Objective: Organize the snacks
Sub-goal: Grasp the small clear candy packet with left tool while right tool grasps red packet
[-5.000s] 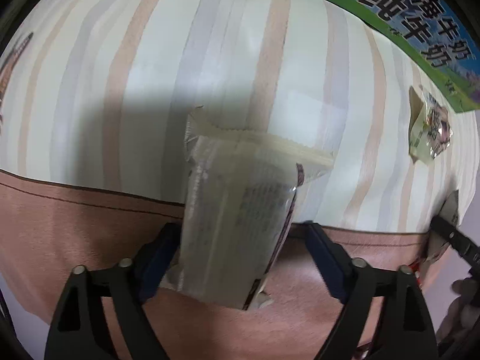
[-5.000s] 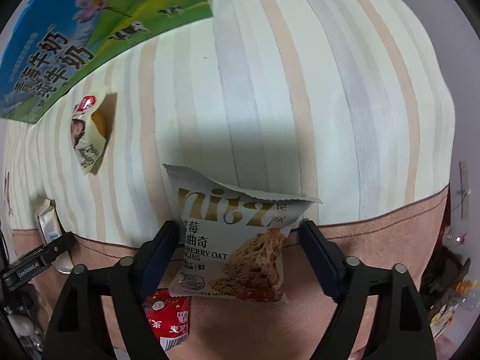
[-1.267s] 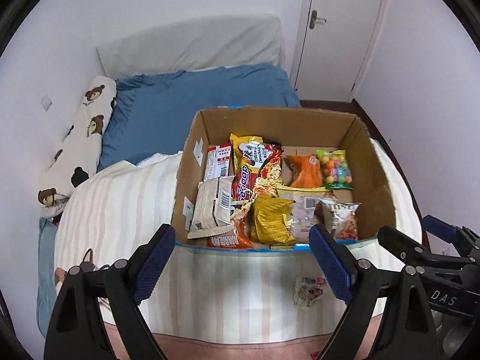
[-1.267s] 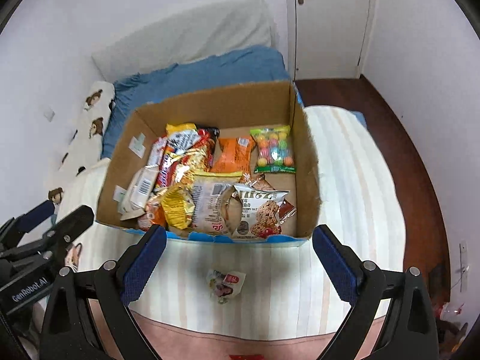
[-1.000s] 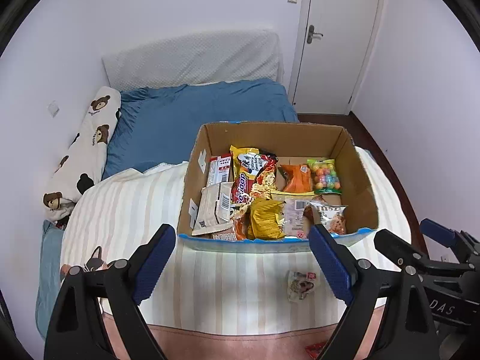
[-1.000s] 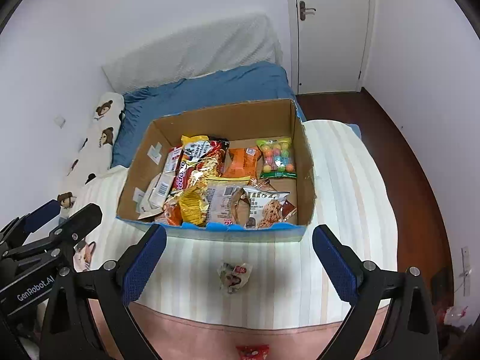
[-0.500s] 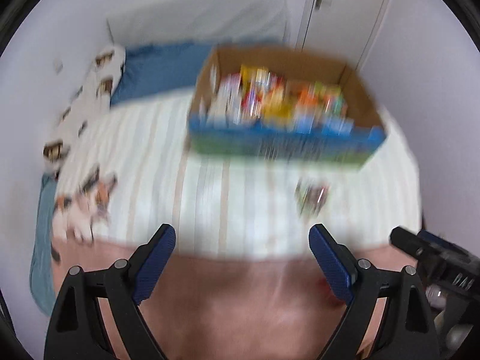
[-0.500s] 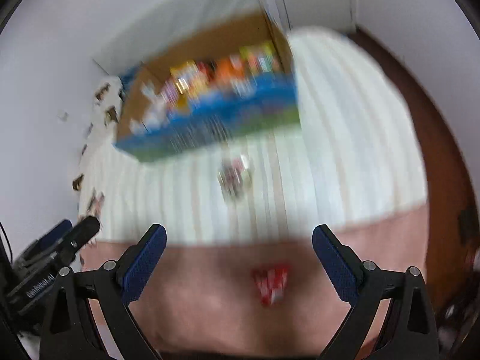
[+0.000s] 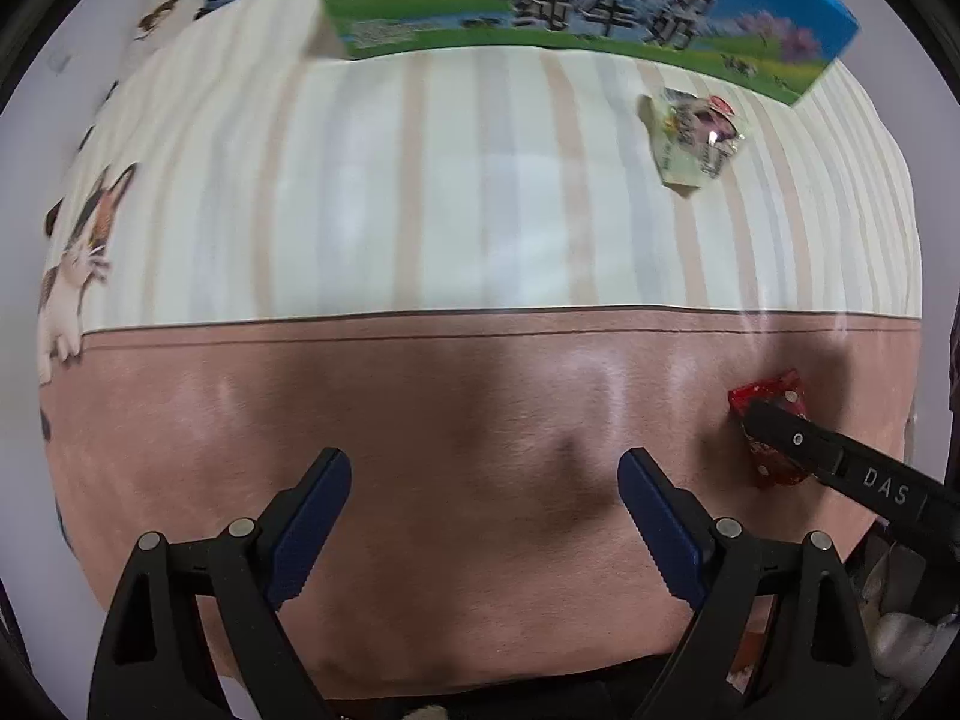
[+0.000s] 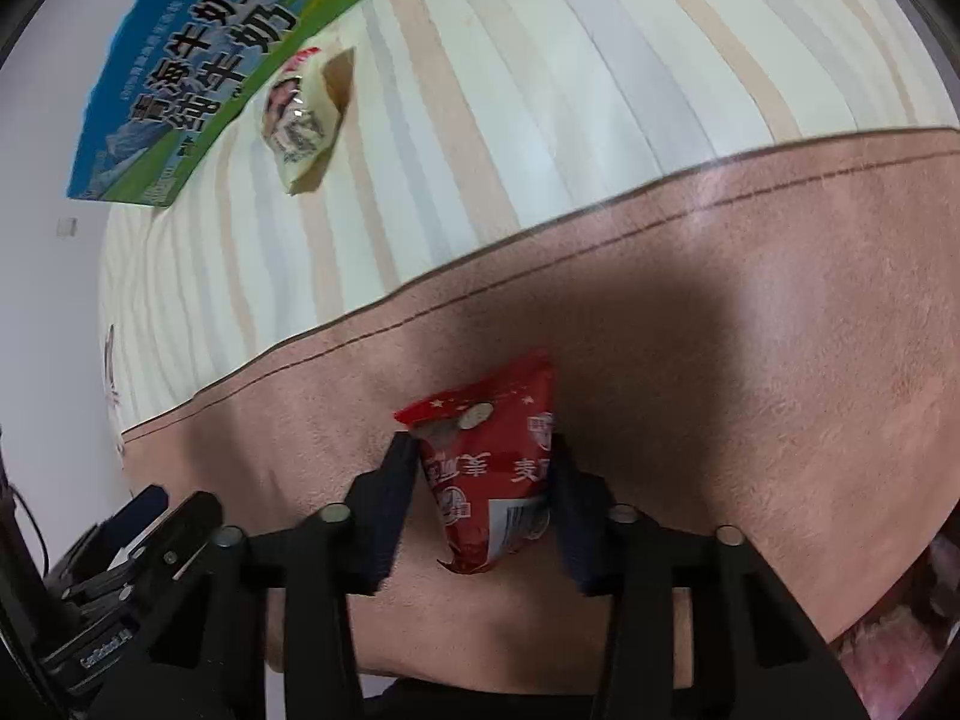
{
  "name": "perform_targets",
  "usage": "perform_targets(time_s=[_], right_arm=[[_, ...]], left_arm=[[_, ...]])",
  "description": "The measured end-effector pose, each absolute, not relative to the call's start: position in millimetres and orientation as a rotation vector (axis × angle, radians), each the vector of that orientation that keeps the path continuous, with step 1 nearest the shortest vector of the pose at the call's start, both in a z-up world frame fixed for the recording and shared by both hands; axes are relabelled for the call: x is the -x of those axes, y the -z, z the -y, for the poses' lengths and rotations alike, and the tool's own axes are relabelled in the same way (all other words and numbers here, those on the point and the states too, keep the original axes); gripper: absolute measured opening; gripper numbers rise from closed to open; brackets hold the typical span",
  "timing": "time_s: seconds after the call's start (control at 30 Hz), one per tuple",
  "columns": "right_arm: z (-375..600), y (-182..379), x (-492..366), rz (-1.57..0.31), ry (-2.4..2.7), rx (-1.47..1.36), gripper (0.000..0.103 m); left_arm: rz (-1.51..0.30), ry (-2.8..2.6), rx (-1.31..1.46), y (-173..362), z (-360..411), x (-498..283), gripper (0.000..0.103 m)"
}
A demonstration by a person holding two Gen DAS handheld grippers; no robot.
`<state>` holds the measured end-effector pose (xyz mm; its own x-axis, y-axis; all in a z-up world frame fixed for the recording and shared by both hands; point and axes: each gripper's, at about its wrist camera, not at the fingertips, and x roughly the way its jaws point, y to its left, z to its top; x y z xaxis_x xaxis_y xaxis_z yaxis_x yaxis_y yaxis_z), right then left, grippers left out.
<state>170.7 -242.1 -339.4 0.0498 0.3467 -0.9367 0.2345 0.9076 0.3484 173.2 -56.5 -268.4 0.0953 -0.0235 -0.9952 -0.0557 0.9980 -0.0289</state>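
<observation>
At the far edge of the striped bedspread stands the milk carton box, seen here only from outside by its blue and green printed wall; what it holds cannot be seen from this low angle. Just in front of that wall, on the cream stripes, lies a pale snack packet, apart from both grippers. Nearer, the bedspread turns to a plain pink band, and on it sits a red snack packet.

The right gripper points steeply down at the pink band, and its jaws have just been closing, with the red snack packet between them: both blue pads now press on its sides, pinching it while it rests on the fabric. From the left wrist view the same packet shows at the right, partly hidden behind a black finger of that gripper.

The left gripper points straight down over bare pink fabric, its jaws spread wide with nothing between them.
</observation>
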Motion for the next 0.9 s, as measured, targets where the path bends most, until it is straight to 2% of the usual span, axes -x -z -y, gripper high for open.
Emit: perform_targets(time_s=[0.33, 0.53, 0.6, 0.63, 0.9], right_arm=[[289.5, 309.2, -210.8, -1.417, -0.008, -0.481, 0.041], [308.9, 313.0, -241.1, -1.439, -0.007, -0.506, 0.041], [312.1, 315.8, -243.7, -1.447, -0.008, -0.513, 0.041], [312.4, 316.5, -244.6, -1.45, -0.009, -0.511, 0.041], [288.9, 315.4, -240.4, -1.473, -0.091, -0.469, 0.041]], left_arm=[[-1.407, 0.086, 0.154, 247.1, 101.4, -277.1, 0.091], [-1.492, 0.16, 0.139, 284.2, 138.3, -336.4, 0.091], [-1.51, 0.15, 0.177, 299.5, 138.1, -344.5, 0.073], [-1.511, 0.134, 0.18, 304.0, 137.7, -345.6, 0.057], [-1.5, 0.093, 0.123, 302.0, 127.9, -288.7, 0.053]])
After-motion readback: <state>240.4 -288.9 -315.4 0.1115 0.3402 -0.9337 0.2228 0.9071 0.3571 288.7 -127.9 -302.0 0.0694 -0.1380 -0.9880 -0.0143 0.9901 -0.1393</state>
